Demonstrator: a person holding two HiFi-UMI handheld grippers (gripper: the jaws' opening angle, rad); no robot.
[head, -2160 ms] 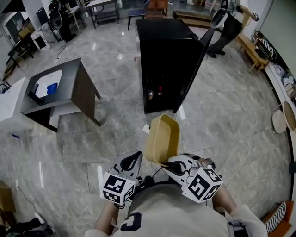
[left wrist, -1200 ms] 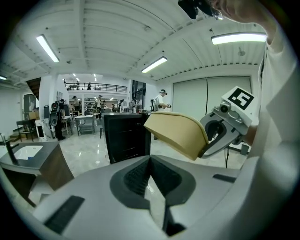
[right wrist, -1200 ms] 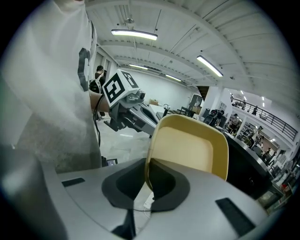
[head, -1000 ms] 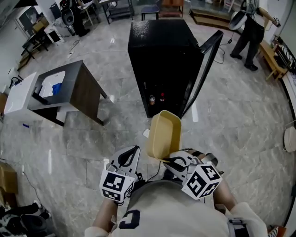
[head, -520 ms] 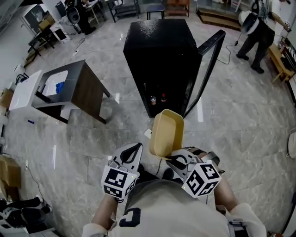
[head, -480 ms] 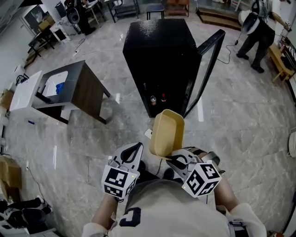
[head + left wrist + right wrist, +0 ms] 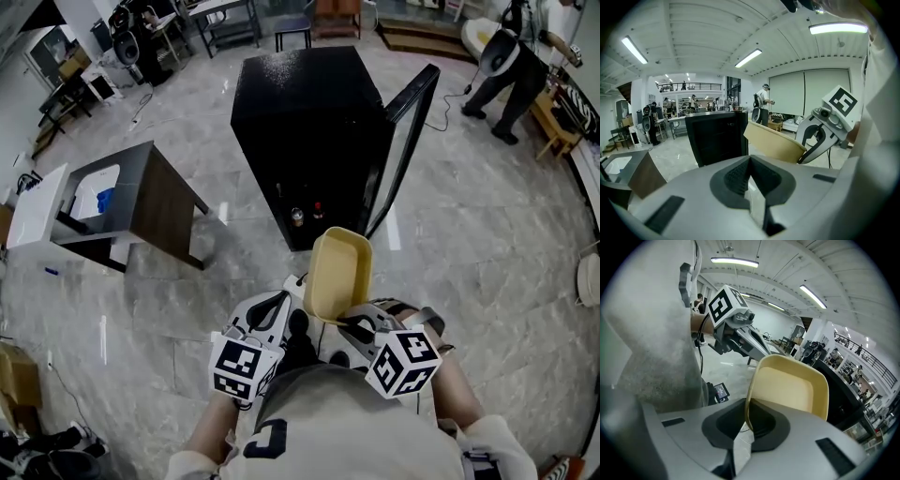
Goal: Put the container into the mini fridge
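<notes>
The black mini fridge (image 7: 305,122) stands ahead on the marble floor, its door (image 7: 403,145) swung open to the right. Small bottles (image 7: 297,217) sit on its bottom shelf. The yellow container (image 7: 337,275) is tilted on edge, with my right gripper (image 7: 345,323) shut on its near rim. In the right gripper view the rim of the container (image 7: 792,390) runs between the jaws of the right gripper (image 7: 749,409). My left gripper (image 7: 279,298) hangs beside it, shut and empty. In the left gripper view the left gripper (image 7: 750,161) faces the fridge (image 7: 717,138), with the container (image 7: 776,143) to the right.
A dark wooden side table (image 7: 159,192) and a white unit (image 7: 33,206) stand at the left. A person (image 7: 511,52) stands at the far right, near benches. Desks and chairs line the back wall. Bare marble floor lies between me and the fridge.
The fridge has come nearer and shifted slightly left in the head view. Both grippers have moved forward with the container still held on edge.
</notes>
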